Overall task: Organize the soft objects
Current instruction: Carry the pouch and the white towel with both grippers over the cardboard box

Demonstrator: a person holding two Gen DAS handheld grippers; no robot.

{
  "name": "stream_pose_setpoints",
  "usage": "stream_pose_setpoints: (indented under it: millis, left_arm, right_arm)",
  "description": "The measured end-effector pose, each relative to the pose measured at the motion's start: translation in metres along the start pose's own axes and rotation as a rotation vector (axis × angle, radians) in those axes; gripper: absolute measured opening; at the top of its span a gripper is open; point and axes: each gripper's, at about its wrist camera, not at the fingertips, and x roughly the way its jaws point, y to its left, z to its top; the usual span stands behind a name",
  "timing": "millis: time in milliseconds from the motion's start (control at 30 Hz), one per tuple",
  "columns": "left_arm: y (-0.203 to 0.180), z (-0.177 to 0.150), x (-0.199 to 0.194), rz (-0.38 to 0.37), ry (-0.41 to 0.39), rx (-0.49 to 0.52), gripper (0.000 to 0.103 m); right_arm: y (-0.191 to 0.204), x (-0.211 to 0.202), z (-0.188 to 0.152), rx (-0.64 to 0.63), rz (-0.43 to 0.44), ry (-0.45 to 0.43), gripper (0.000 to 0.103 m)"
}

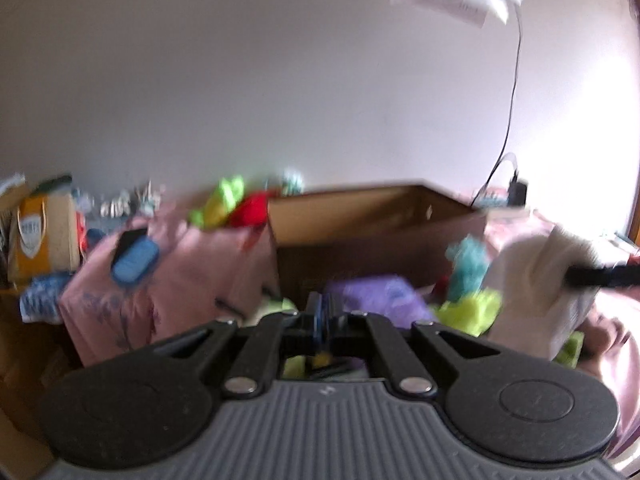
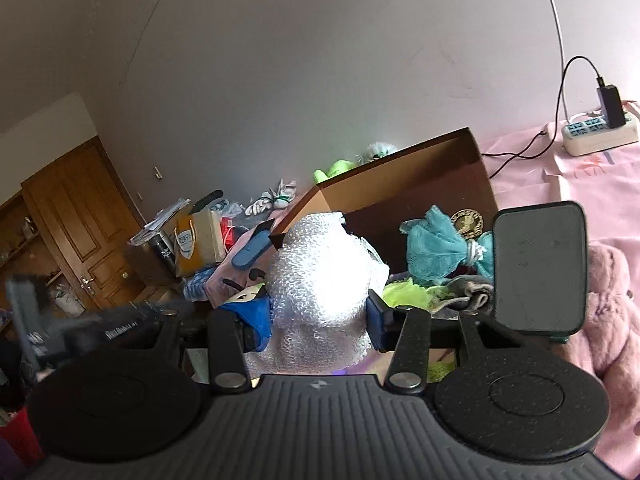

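The pink bed cover [image 2: 580,184] fills the right side of the right wrist view, and the open brown cardboard box [image 2: 404,184] stands on it, tilted in the picture. In front of the box lie soft things: a teal mesh sponge [image 2: 434,250], a neon green fluffy piece [image 2: 408,294] and a grey cloth [image 2: 468,290]. A pale pink plush toy [image 2: 608,304] lies at the right edge, and a dark flat device [image 2: 540,268] stands just beside it. A white power strip [image 2: 600,132] with a black charger [image 2: 610,106] rests farther back on the cover.

The right gripper [image 2: 320,312] is clenched on a white bubble-wrap bundle [image 2: 320,276]; the blue pads [image 2: 376,314] press its two sides, and the bundle rises between them, in front of the box corner. The gripper points forward toward the box, rolled a little.

In the left wrist view, which is blurred, the left gripper [image 1: 322,316] has its jaws closed together with nothing visible between them. It points at the cardboard box [image 1: 376,220], above a purple soft item [image 1: 376,296]. At the right, the white bundle [image 1: 536,280] appears, with a black finger [image 1: 600,274] of the other gripper across it. A blue flat object [image 1: 134,260] lies on the pink cover [image 1: 168,280] at the left.
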Motion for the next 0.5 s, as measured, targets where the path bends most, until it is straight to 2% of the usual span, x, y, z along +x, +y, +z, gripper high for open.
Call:
stream_pose_setpoints:
  millis: [67, 133, 233, 333, 400, 500]
  left_arm:
    - [0.011, -0.017, 0.011, -0.052, 0.053, -0.053, 0.0]
    - [0.017, -0.036, 0.017, -0.03, 0.093, -0.086, 0.0]
    - [0.021, -0.048, 0.014, -0.039, 0.123, -0.11, 0.0]
    - [0.019, -0.049, 0.007, -0.033, 0.123, -0.078, 0.0]
    - [0.018, -0.048, 0.008, -0.059, 0.145, -0.047, 0.0]
    - [0.022, -0.052, 0.012, -0.061, 0.175, -0.04, 0.001]
  right_arm:
    - [0.0, 0.003, -0.005, 0.001, 0.016, 0.016, 0.031]
    - [0.001, 0.006, -0.01, -0.011, 0.017, 0.04, 0.031]
    - [0.0, 0.01, -0.01, -0.013, 0.013, 0.05, 0.031]
    - [0.001, 0.013, -0.008, -0.001, 0.017, 0.046, 0.031]
    - [0.003, 0.015, -0.008, -0.01, 0.021, 0.049, 0.031]
    - [0.006, 0.016, -0.011, -0.023, 0.026, 0.063, 0.031]
